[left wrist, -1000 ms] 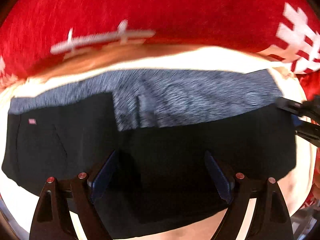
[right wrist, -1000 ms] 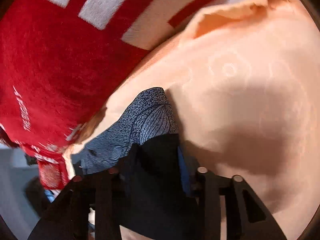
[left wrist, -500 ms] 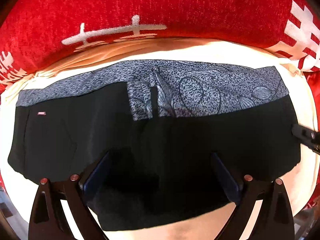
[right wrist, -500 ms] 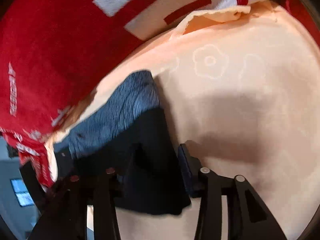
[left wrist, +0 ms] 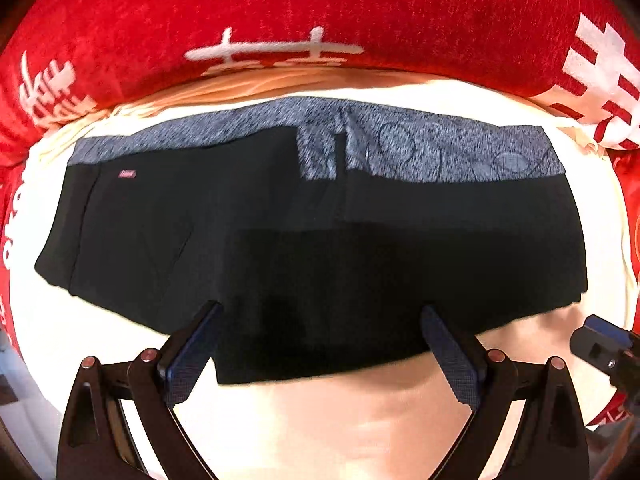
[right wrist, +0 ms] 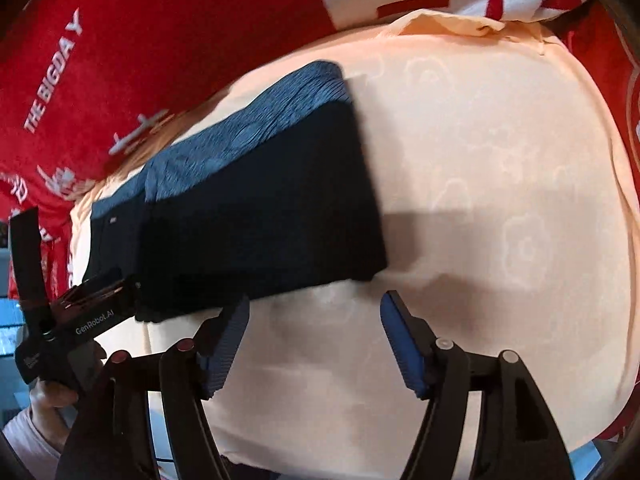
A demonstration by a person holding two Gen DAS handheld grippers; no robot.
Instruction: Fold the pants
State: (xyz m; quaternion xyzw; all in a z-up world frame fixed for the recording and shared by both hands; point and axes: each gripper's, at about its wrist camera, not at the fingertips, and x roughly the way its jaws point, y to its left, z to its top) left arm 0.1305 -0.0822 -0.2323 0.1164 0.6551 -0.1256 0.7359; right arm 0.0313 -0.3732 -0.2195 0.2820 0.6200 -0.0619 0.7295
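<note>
The black pants (left wrist: 304, 240) with a grey patterned waistband (left wrist: 400, 152) lie folded flat on a cream sheet (left wrist: 320, 420). They also show in the right wrist view (right wrist: 256, 216). My left gripper (left wrist: 320, 344) is open and empty, its fingers straddling the near edge of the pants. My right gripper (right wrist: 314, 332) is open and empty, just off the near right corner of the pants, over bare sheet. The right gripper's tip shows in the left wrist view (left wrist: 600, 344). The left gripper shows at the left of the right wrist view (right wrist: 80, 312).
A red blanket with white lettering (left wrist: 320, 12) is bunched along the far side and around both ends. It shows in the right wrist view (right wrist: 120, 60) too. The cream sheet (right wrist: 500, 200) stretches to the right of the pants.
My right gripper let go of the pants' right edge and pulled back off the cloth. My left gripper drew back toward the near edge. The pants now lie flat.
</note>
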